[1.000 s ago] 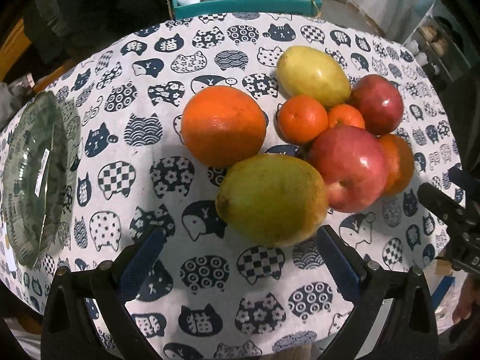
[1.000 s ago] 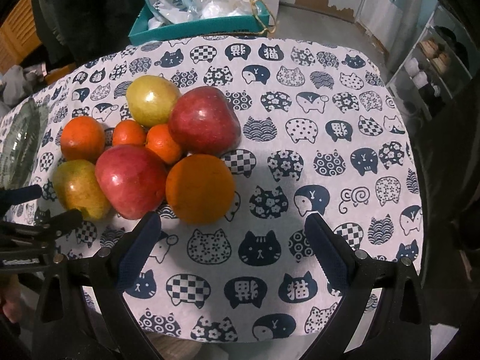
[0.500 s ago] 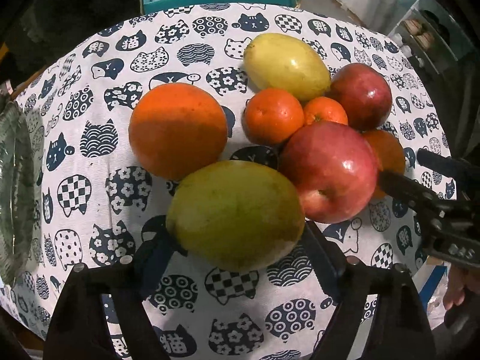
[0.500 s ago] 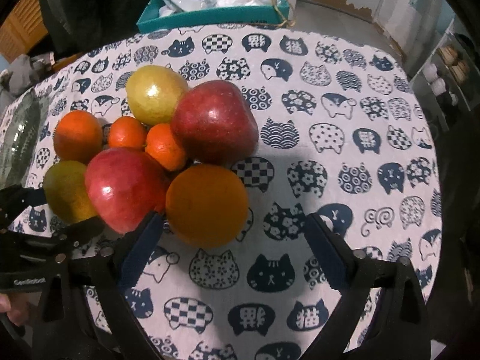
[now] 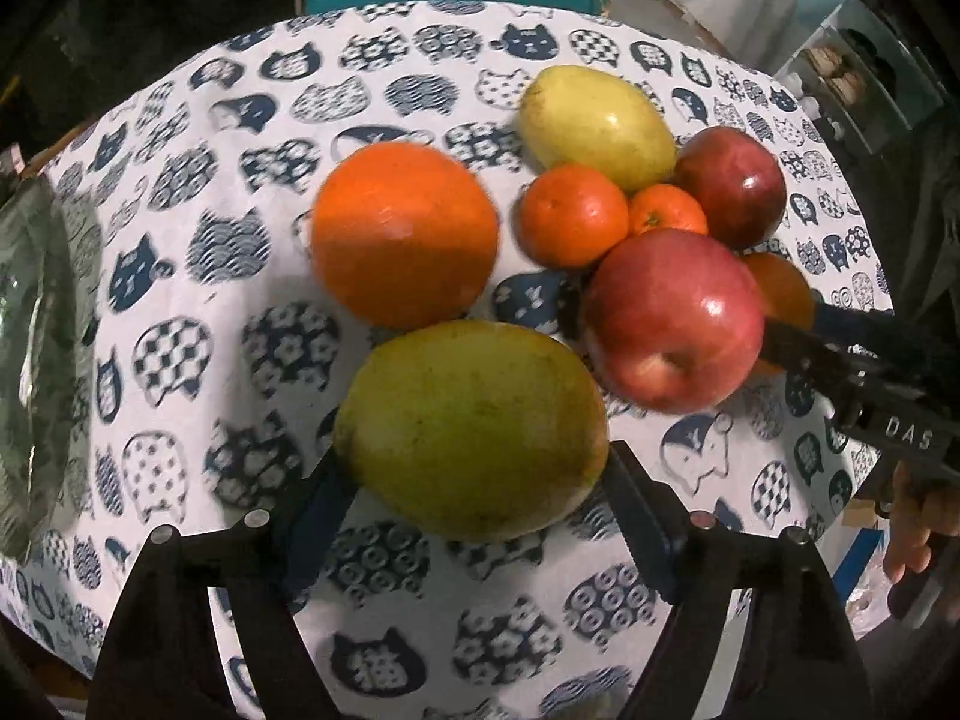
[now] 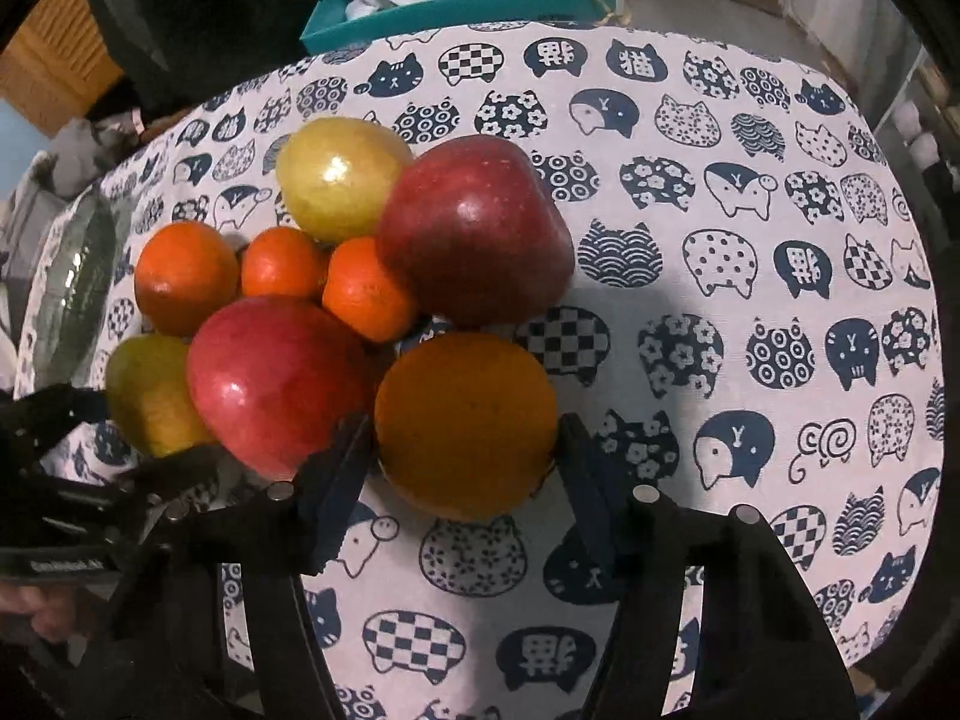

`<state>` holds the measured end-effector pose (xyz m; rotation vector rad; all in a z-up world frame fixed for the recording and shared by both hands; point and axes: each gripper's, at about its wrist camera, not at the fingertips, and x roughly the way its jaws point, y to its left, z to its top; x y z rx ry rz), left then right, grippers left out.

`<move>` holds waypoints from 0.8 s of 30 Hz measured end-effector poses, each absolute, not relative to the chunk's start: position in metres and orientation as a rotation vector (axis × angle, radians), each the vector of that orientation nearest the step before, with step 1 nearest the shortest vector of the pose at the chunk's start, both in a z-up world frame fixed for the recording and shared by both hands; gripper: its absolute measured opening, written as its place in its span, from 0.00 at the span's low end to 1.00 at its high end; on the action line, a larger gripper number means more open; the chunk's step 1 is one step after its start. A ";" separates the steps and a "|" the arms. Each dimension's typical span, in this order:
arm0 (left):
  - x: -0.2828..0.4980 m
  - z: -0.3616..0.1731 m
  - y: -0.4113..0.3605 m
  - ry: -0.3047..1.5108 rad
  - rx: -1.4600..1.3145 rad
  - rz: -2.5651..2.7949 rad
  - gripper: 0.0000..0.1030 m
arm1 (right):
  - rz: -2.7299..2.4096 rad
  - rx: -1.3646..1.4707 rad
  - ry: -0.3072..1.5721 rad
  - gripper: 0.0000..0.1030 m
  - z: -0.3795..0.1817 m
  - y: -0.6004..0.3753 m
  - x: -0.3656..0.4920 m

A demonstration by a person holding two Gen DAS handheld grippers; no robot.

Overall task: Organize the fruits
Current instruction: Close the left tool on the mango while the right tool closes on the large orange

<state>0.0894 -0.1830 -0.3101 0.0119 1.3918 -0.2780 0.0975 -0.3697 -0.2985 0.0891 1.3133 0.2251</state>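
The fruit sits in one cluster on the table, toward its left side in the right wrist view, on a cloth printed with cat heads. The nearest green mango lies at the near edge of the cluster, and the left gripper has a pad on each of its flanks, grasping it. Just beyond it is a big orange, and beside it to the right a red apple. Behind these come two mandarins, touching each other, then a yellow mango and a darker apple at the far side of the pile.

The right gripper straddles a second orange at the pile's near right corner. Its jaws are closing, and the pads meet the fruit's sides.

A green glass dish stands at the table's left edge, well apart from the fruit. Past the far edge is a teal box holding plastic bags.
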 end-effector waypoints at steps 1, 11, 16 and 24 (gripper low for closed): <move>0.088 -0.310 -0.179 1.395 0.016 -0.274 0.81 | 0.222 0.087 1.315 0.60 -0.299 -0.369 0.098; 0.080 -0.305 -0.159 1.385 -0.026 -0.280 0.81 | 0.201 0.055 1.311 0.69 -0.304 -0.368 0.104; 0.086 -0.305 -0.163 1.388 -0.038 -0.286 0.81 | 0.241 0.100 1.320 0.61 -0.311 -0.367 0.103; 0.084 -0.297 -0.156 1.365 -0.042 -0.268 0.78 | 0.190 0.024 1.276 0.59 -0.299 -0.360 0.090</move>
